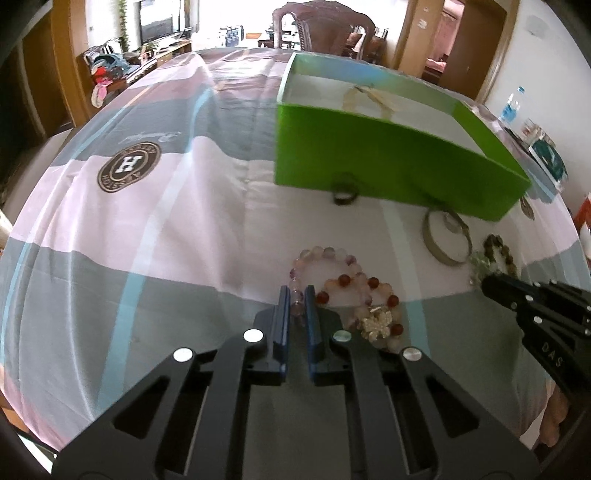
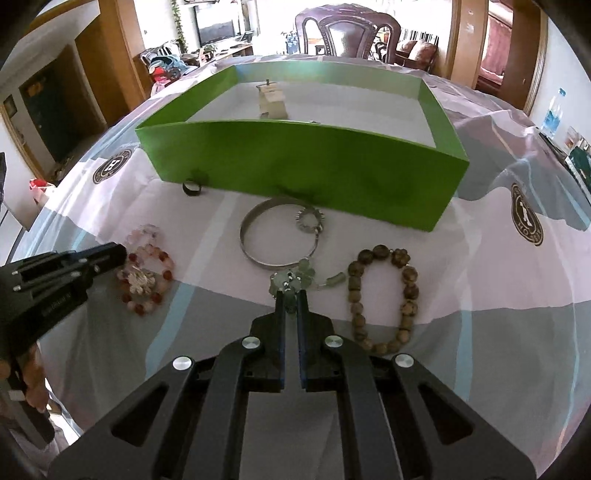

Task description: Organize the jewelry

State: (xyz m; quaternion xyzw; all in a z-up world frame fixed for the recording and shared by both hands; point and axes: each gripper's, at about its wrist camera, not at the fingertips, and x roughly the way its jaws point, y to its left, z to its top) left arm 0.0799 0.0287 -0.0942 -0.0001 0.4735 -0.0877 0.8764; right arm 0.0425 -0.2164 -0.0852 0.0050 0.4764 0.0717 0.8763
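A green box (image 1: pixel 388 162) (image 2: pixel 295 162) stands open on the table with a pale tag inside. In front of it lie a dark ring (image 1: pixel 345 194) (image 2: pixel 192 188), a silver bangle (image 1: pixel 443 236) (image 2: pixel 277 236), a brown bead bracelet (image 2: pixel 384 295) (image 1: pixel 498 251), a pale purple bead bracelet (image 1: pixel 325 258) (image 2: pixel 146 234) and a red-and-pink bead bracelet (image 1: pixel 373 306) (image 2: pixel 147 280). My left gripper (image 1: pixel 297 295) is shut on the pale purple bracelet. My right gripper (image 2: pixel 291 295) is shut on a pale green charm piece (image 2: pixel 295 277).
The table wears a pink, grey and blue cloth with round logos (image 1: pixel 129 168). A water bottle (image 2: pixel 554 114) and small items sit at the far right edge. A wooden chair (image 2: pixel 347 33) stands behind the table.
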